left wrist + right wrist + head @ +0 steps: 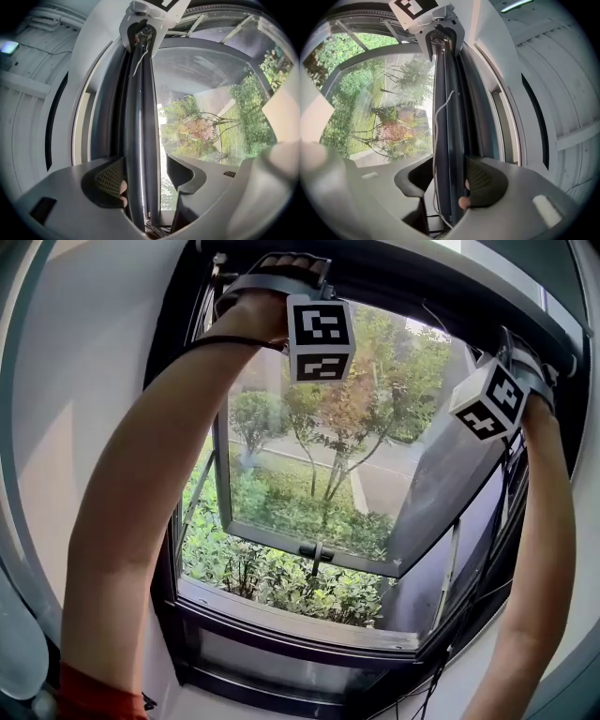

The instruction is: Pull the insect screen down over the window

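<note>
Screen not yet down: its bar (137,117) sits at 12 o'clock of the window (300,617). Left gripper (145,187) and right gripper (449,187) straddle it, jaws released; gripping and pulling remain.

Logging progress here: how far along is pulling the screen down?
Done: both hands are up at the top of the window, and the left gripper and right gripper each have the screen bar between their jaws. In hand: taking hold; both pairs of jaws stand apart, not clamped. Left: the whole pull; the screen bar sits at the top and the window opening is uncovered.
</note>
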{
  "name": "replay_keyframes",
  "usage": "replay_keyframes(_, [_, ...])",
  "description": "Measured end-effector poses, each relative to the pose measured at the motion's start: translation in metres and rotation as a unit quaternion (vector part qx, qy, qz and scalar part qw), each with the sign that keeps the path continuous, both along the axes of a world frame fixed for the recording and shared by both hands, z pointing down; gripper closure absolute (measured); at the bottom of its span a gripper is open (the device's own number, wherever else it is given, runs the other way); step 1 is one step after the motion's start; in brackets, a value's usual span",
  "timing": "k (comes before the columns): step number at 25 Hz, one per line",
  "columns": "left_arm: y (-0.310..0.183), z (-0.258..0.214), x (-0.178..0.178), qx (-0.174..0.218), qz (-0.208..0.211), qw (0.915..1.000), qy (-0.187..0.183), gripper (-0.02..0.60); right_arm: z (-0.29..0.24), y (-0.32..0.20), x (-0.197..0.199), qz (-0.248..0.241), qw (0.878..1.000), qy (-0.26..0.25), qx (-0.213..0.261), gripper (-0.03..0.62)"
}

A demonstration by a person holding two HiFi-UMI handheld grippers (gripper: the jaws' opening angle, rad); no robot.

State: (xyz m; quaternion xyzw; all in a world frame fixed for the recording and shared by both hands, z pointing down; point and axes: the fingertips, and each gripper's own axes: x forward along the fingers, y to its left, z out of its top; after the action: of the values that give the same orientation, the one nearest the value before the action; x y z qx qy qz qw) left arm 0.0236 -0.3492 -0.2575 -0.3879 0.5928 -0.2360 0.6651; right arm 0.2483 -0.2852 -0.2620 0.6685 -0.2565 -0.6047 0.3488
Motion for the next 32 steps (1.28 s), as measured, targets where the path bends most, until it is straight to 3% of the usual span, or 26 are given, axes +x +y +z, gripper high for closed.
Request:
replay_keyframes(8, [0.000, 0.000, 0.001, -0.001, 0.000, 1.0000, 0.009, 0.311, 0.003, 0.000, -0.001, -0.003, 1.000, -0.004, -0.009, 0.393])
replay_keyframes(32, [0.004, 0.049, 0.000, -0.024, 0.014, 0.9994, -0.019, 0.311, 0.050, 0.004, -0.003, -0.031, 0.998, 0.016, -0.042, 0.393])
